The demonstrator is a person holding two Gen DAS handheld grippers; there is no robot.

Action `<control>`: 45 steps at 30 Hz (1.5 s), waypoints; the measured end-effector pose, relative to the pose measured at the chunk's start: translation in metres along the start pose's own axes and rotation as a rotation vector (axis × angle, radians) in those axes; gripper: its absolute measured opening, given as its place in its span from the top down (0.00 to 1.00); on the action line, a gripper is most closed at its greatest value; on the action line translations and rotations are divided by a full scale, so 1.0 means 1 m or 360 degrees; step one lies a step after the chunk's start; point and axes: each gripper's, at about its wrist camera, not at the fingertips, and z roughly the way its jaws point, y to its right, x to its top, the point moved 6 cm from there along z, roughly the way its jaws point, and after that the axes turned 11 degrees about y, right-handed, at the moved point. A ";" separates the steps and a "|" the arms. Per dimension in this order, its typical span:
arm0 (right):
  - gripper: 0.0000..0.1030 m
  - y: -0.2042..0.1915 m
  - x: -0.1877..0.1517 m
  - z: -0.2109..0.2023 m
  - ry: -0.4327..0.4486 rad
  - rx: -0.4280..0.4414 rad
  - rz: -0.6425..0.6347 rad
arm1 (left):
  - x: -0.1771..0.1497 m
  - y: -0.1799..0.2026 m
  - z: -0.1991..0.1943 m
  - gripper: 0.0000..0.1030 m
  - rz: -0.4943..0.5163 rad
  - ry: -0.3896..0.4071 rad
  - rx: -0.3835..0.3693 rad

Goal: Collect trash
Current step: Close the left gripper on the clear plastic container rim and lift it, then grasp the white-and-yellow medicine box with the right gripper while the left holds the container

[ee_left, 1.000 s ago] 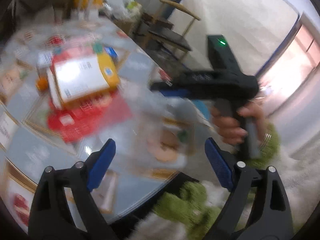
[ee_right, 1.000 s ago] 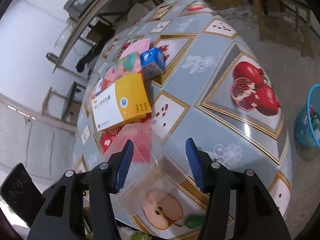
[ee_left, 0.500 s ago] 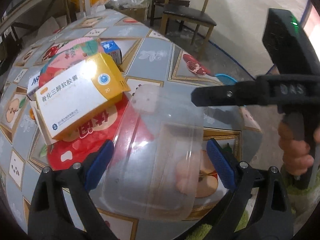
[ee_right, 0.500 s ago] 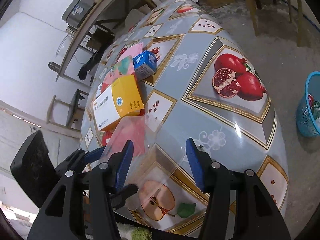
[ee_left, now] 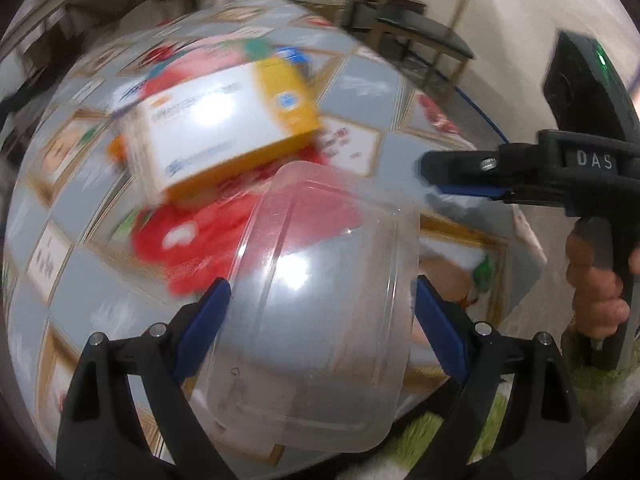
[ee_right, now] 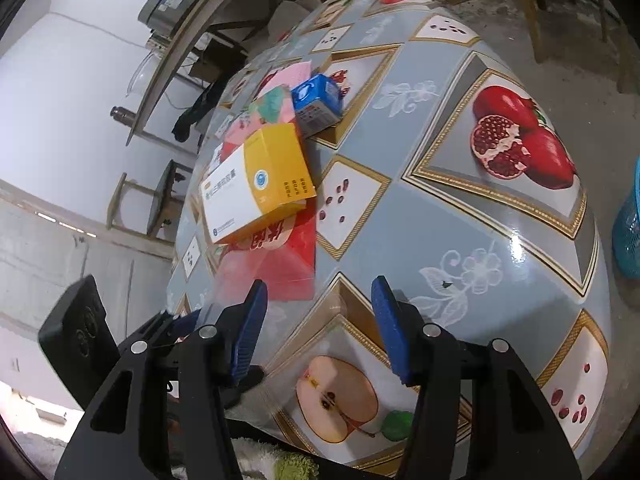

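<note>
Beyond the table edge (ee_right: 592, 240), only the right claw (ee_right: 318, 328), spread, shows a basket (ee_right: 630, 224).

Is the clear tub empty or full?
Empty: the tablecloth and red wrapper show straight through the tub.

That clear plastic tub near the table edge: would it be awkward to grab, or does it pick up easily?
The clear plastic tub looks thin-walled and empty, so probably very light and apt to flex or buckle if squeezed. Its glossy surface, showing bright glare, may be slippery against the pads. It sits close to the table edge, so a push might send it sliding off.
</note>
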 end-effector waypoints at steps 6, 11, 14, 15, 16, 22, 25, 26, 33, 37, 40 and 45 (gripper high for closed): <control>0.48 -0.008 0.004 0.009 -0.0031 -0.0009 -0.0104 | -0.008 -0.029 -0.015 0.15 -0.0216 0.0005 0.0066; 0.48 -0.024 0.020 0.020 -0.0033 0.0028 -0.0158 | -0.006 -0.030 -0.012 0.14 -0.0179 0.0039 0.0124; 0.44 -0.031 0.035 0.029 -0.0011 0.0052 -0.0152 | -0.006 -0.032 -0.012 0.14 -0.0189 0.0057 0.0124; 0.44 -0.032 0.042 0.034 0.0002 0.0068 -0.0138 | -0.006 -0.033 -0.013 0.15 -0.0197 0.0067 0.0126; 0.44 -0.032 0.049 0.040 0.0012 0.0074 -0.0118 | -0.007 -0.034 -0.013 0.15 -0.0205 0.0073 0.0135; 0.44 -0.031 0.076 0.074 0.0020 0.0029 -0.0097 | -0.015 -0.056 -0.027 0.15 -0.0310 0.0094 0.0206; 0.44 -0.035 0.080 0.088 -0.0001 0.0037 -0.0130 | -0.021 -0.072 -0.035 0.16 -0.0396 0.0108 0.0250; 0.44 -0.035 0.080 0.094 -0.0020 0.0029 -0.0133 | -0.023 -0.079 -0.038 0.16 -0.0442 0.0114 0.0260; 0.53 -0.035 0.066 0.098 -0.0091 0.0074 -0.0096 | -0.028 -0.109 -0.050 0.16 -0.0601 0.0152 0.0326; 0.66 -0.033 0.051 0.088 -0.0127 0.0102 -0.0043 | -0.027 -0.113 -0.051 0.16 -0.0621 0.0170 0.0316; 0.78 -0.029 0.040 0.078 -0.0156 0.0121 0.0014 | -0.025 -0.112 -0.049 0.16 -0.0615 0.0175 0.0320; 0.93 -0.026 0.011 0.057 -0.0217 0.0207 0.0118 | -0.024 -0.111 -0.047 0.16 -0.0598 0.0181 0.0320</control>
